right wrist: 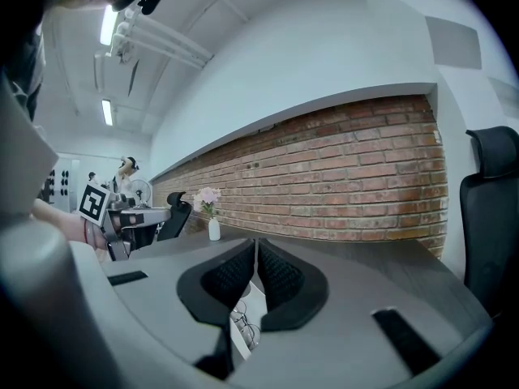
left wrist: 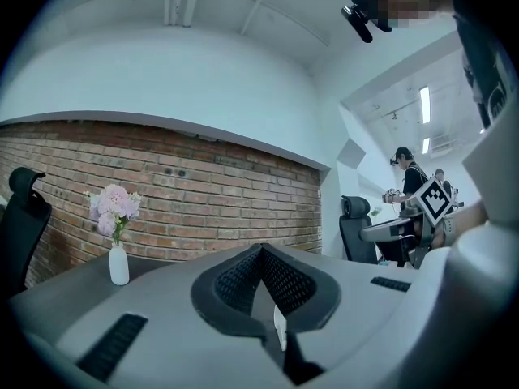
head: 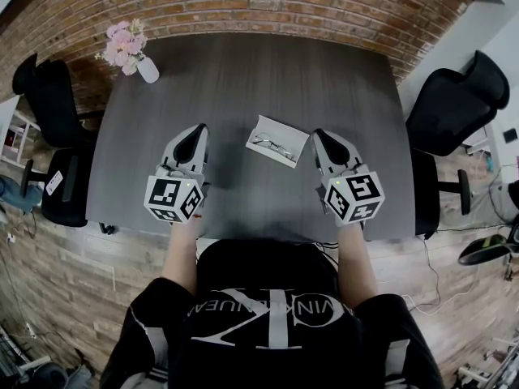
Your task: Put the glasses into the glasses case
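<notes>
An open white glasses case (head: pixel 289 134) lies on the grey table (head: pixel 243 79), with thin-framed glasses (head: pixel 272 145) resting on it. My left gripper (head: pixel 197 130) hovers to the case's left, its jaws shut and nothing between them. My right gripper (head: pixel 318 135) hovers just right of the case, also shut and empty. In the right gripper view the glasses (right wrist: pixel 244 327) and the case (right wrist: pixel 258 298) show below the closed jaws (right wrist: pixel 255 242). In the left gripper view a sliver of the white case (left wrist: pixel 280 329) shows under the closed tips (left wrist: pixel 261 250).
A white vase of pink flowers (head: pixel 144 66) stands at the table's far left corner. Black office chairs (head: pixel 50 97) (head: pixel 458 104) flank the table, and a brick wall (head: pixel 268 6) runs behind it. People stand in the background of the left gripper view (left wrist: pixel 412 178).
</notes>
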`<state>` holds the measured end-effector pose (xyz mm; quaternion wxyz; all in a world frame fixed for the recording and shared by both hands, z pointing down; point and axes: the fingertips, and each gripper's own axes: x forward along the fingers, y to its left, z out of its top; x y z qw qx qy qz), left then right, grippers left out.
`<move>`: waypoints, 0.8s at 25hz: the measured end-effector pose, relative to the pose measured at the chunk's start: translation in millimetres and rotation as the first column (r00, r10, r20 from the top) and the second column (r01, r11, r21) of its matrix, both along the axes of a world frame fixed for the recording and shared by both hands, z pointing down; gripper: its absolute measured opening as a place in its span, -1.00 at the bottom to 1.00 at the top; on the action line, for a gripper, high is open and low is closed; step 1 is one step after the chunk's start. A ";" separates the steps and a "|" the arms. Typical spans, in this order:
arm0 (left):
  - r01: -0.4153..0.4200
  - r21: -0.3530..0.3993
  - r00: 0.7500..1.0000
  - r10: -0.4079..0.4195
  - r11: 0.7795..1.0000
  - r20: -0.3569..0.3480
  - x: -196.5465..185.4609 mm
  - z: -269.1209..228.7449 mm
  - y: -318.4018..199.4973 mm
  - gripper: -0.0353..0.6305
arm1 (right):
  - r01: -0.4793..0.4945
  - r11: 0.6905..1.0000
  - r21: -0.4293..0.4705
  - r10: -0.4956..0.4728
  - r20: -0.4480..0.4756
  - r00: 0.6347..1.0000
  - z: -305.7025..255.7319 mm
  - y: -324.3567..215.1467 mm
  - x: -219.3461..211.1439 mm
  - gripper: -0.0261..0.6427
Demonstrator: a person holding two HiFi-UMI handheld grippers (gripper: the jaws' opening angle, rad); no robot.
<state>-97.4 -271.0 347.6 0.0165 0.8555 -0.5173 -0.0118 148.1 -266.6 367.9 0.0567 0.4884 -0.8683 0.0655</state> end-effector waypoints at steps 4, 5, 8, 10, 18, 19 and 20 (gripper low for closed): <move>0.005 0.004 1.000 -0.005 1.000 -0.003 -2.5 -1.8 0.3 -0.85 | -0.002 1.000 0.003 0.002 0.008 1.000 -0.2 1.0 -0.3 -0.83; 0.004 0.004 1.000 -0.004 1.000 -0.003 -2.3 -1.8 0.1 -0.85 | -0.003 1.000 0.004 0.003 0.007 1.000 -0.2 0.9 0.1 -0.83; 0.003 0.002 1.000 -0.003 1.000 -0.002 -1.8 -0.3 -1.1 -0.85 | -0.005 1.000 0.004 0.005 0.006 1.000 0.3 -0.4 0.4 -0.83; 0.002 0.000 1.000 -0.002 1.000 -0.002 -2.1 0.6 -1.9 -0.85 | -0.004 1.000 0.004 0.004 0.004 1.000 0.8 -1.2 -0.5 -0.83; 0.007 -0.006 1.000 -0.007 1.000 -0.002 -5.2 3.6 -4.1 -0.85 | -0.004 1.000 0.004 0.004 0.002 1.000 2.6 -4.6 -3.0 -0.83; 0.008 -0.007 1.000 -0.008 1.000 -0.003 -5.9 3.8 -4.6 -0.85 | -0.004 1.000 0.004 0.004 0.002 1.000 2.4 -5.2 -3.4 -0.83; 0.009 -0.008 1.000 -0.009 1.000 -0.003 -6.1 4.1 -5.0 -0.85 | -0.004 1.000 0.004 0.004 0.002 1.000 2.4 -5.6 -3.5 -0.83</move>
